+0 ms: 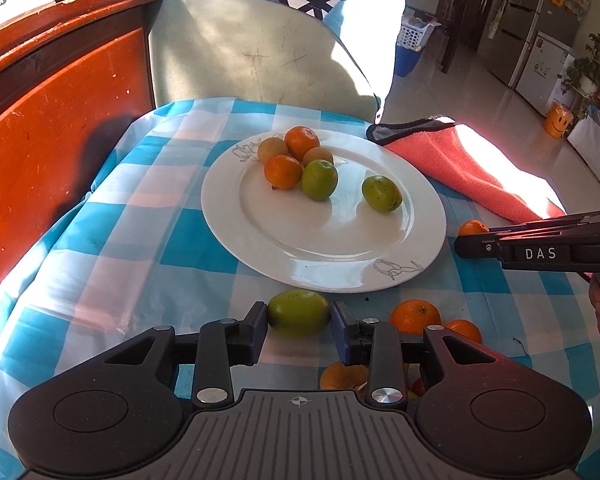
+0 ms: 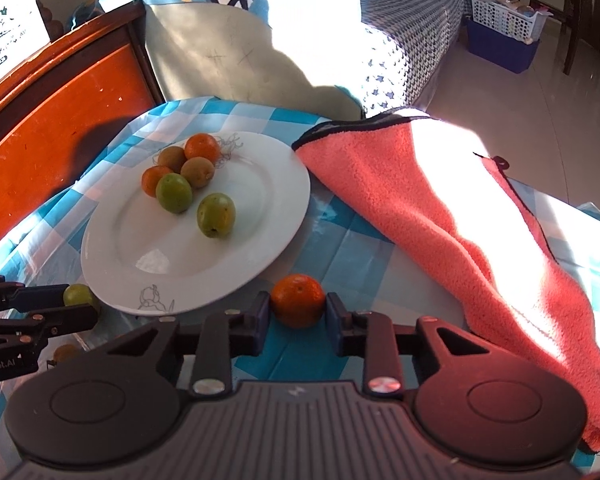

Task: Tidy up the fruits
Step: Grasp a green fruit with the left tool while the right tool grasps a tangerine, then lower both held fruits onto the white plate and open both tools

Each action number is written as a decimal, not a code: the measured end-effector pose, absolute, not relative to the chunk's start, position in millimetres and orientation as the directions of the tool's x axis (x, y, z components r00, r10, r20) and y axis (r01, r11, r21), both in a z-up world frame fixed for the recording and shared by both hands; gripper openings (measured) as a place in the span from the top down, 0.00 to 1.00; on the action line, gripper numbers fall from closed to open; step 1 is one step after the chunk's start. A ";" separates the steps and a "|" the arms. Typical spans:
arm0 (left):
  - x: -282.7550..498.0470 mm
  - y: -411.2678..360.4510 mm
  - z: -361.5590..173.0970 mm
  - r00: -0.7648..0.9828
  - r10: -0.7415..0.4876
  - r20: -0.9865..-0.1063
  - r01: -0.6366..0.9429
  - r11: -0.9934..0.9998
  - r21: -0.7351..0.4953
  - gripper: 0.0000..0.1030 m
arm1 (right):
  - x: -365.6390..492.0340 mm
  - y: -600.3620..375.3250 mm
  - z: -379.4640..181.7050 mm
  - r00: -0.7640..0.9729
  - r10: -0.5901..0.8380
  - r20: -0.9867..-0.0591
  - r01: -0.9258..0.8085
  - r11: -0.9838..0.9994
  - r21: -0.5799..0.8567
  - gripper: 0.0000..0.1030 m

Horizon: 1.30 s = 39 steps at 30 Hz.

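A white plate (image 1: 260,236) on the checked tablecloth holds several fruits: oranges, brownish fruits and two green ones (image 1: 381,194). My left gripper (image 1: 299,314) is shut on a green fruit (image 1: 299,312) just in front of the plate's near rim. My right gripper (image 2: 298,307) is shut on an orange (image 2: 298,300) beside the plate (image 2: 112,264), near its right rim. The right gripper also shows in the left wrist view (image 1: 470,236), with the orange (image 1: 471,227) at its tips. The left gripper shows in the right wrist view (image 2: 78,306).
Loose oranges (image 1: 415,315) lie on the cloth right of my left gripper, one more partly under it (image 1: 342,376). A coral towel (image 2: 440,208) lies right of the plate. An orange wooden headboard (image 1: 52,128) stands at the left. A cushion (image 1: 260,52) sits behind the table.
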<state>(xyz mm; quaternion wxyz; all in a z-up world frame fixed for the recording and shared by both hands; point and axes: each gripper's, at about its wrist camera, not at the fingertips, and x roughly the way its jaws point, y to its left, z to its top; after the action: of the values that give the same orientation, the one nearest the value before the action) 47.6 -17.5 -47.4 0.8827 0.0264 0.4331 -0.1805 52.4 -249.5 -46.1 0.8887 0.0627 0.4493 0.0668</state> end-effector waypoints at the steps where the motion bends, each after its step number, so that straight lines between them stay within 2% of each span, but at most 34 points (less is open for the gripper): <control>1: 47.5 -17.6 -46.8 0.562 -0.295 -0.773 0.340 0.934 -0.109 0.69 | 52.5 -249.4 -44.6 0.589 0.176 -0.789 -0.061 0.983 0.173 0.72; 14: 51.9 -15.3 -22.9 0.592 -0.316 -0.741 0.315 0.938 -0.148 0.69 | 50.5 -233.7 -20.6 0.626 0.331 -0.706 -0.140 0.938 0.316 0.72; 39: 88.1 -30.3 -24.7 0.632 -0.298 -0.716 0.249 0.952 -0.177 0.68 | 70.5 -215.9 -28.1 0.627 0.357 -0.692 -0.136 0.925 0.354 0.69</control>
<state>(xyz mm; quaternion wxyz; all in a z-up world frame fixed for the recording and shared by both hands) 88.1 -30.3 -24.7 0.9027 -0.0306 0.4015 -0.1515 70.5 -215.9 -28.1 0.8919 0.1352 0.4089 0.1382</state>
